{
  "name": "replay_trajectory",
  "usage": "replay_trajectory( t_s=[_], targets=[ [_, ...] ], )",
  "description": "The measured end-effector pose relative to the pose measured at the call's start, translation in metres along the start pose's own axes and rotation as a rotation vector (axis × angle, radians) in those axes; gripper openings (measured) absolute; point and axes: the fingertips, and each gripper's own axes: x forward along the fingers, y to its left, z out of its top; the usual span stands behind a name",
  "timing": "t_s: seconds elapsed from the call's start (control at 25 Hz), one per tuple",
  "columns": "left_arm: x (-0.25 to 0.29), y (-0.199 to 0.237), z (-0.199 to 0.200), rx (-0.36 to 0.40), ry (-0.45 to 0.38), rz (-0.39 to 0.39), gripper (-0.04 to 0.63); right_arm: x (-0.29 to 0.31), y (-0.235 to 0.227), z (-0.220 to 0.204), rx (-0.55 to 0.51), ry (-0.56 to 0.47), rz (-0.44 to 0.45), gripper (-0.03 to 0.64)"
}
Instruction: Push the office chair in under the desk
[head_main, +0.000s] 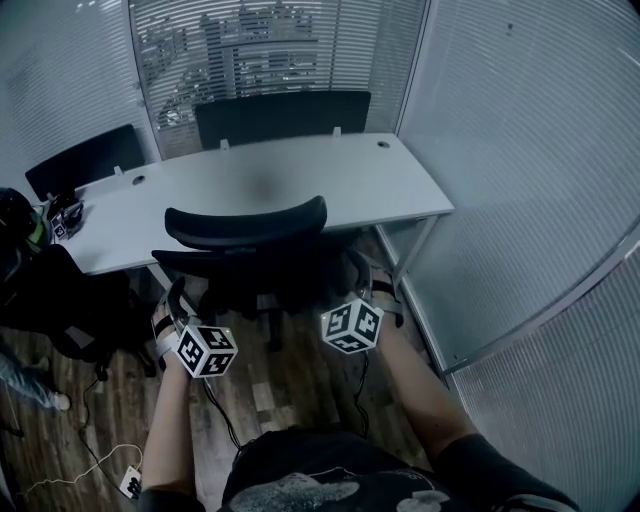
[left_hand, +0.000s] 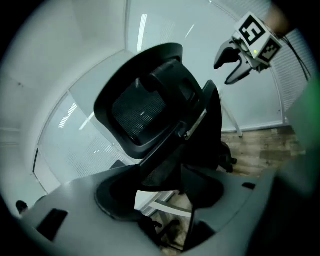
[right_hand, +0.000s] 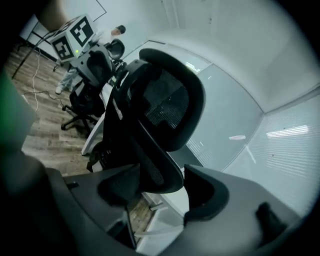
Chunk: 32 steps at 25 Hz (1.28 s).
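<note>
Fingers of our left gripper are standing wide, with the side rim of the office chair filling the gap between the pads, so we are reading it as a hold on the backrest. Our right gripper is doing the same on the opposite rim, its fingers spread wide around that edge. We are standing behind the chair, which is sitting at the near edge of the desk. Its headrest is overlapping that edge in the head view, and its base is resting on the wooden floor.

For the push, we are judging that both hands should be driving forward together and level, so the castors are rolling straight and the chair is not swivelling. We are also minding the desk leg on the right.

The chair is facing the desk, its back turned toward us. Its long axis is running upright, base to headrest, while the backrest's width is lying roughly parallel to the desk's near edge.
</note>
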Motion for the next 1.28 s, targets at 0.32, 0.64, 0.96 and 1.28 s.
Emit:
replay_trajectory(
  t_s=[0.32, 0.64, 0.96, 1.28],
  targets=[
    [-0.094, -0.022, 0.040, -0.297, -0.081, -0.011, 0.202, -0.077, -0.014, 0.003, 0.176, -0.087, 0.064, 0.281],
    [-0.189, -0.069, 0.065, -0.479, -0.117, 0.007, 0.024, -0.160, -0.022, -0.012, 0.289, -0.179, 0.081, 0.062],
    [-0.253, -0.109, 0.085, -0.609, -0.138, -0.064, 0.015, -0.210, 0.003, -0.038, 0.354, -0.179, 0.178, 0.031],
    [-0.281, -0.134, 0.087, -0.628, -0.149, -0.106, 0.015, -0.251, 0.003, -0.032, 0.400, -0.214, 0.184, 0.026]
  ],
)
